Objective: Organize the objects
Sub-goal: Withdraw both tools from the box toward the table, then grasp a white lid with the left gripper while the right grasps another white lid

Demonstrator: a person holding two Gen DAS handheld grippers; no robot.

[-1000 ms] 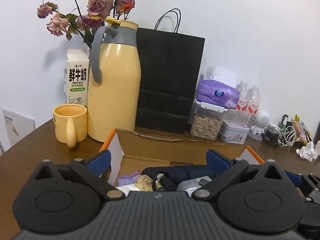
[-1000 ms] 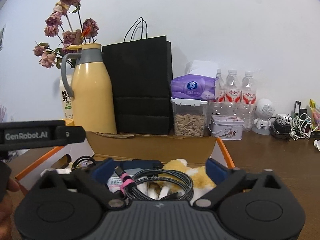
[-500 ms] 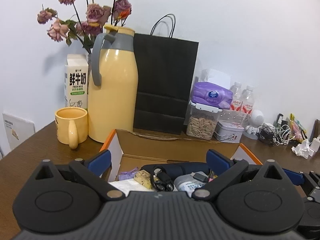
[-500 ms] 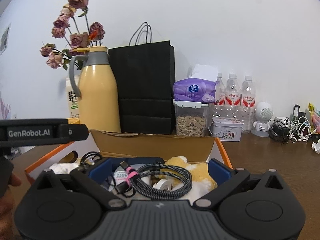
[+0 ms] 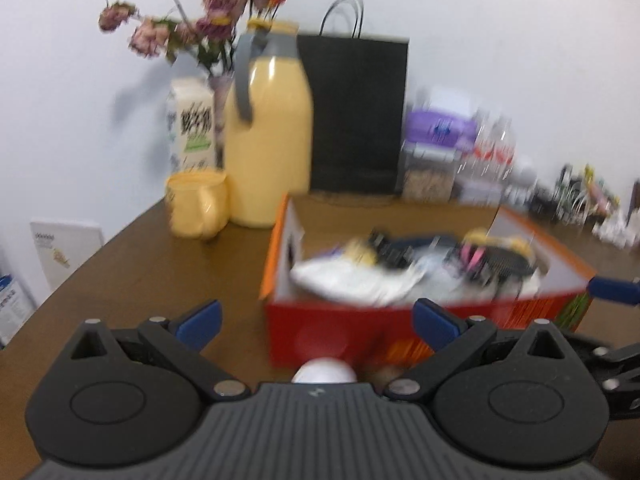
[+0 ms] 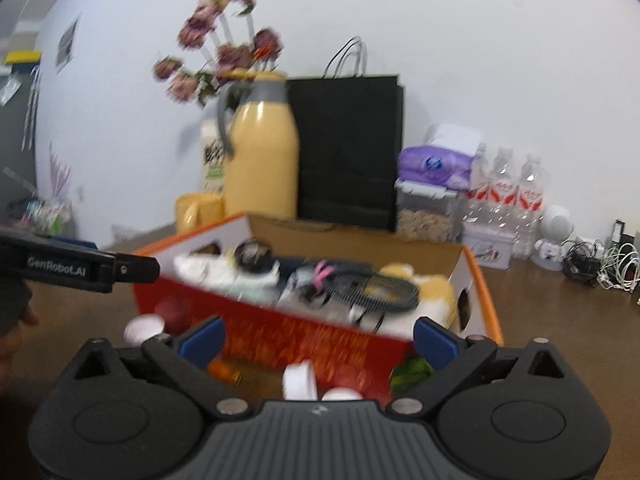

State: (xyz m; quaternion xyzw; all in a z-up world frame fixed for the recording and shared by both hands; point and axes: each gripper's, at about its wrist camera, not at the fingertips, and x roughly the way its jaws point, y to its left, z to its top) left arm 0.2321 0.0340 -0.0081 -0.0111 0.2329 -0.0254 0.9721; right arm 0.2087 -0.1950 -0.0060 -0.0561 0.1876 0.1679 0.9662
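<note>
An open red and orange cardboard box (image 5: 276, 248) (image 6: 300, 332) stands on the brown table, filled with a white cloth (image 5: 352, 280), a coiled braided cable (image 6: 376, 284), a yellow plush (image 6: 436, 288) and other small items. My left gripper (image 5: 316, 322) is open in front of the box's near left corner, with nothing between its blue pads. My right gripper (image 6: 318, 340) is open before the red front wall, also holding nothing. Small white round objects (image 6: 144, 326) (image 5: 324, 372) lie on the table close to the box's front. Both views are motion-blurred.
Behind the box stand a yellow jug (image 5: 268, 140), a yellow mug (image 5: 196, 208), a milk carton (image 5: 190, 128), dried flowers, a black paper bag (image 5: 356, 112), a snack jar, water bottles (image 6: 516, 196) and tangled cables (image 6: 600, 264). The left gripper's body (image 6: 92, 270) reaches in beside the box.
Both grippers have pulled back from over the box toward the near side. The box's red front wall and the small objects before it have come into view.
</note>
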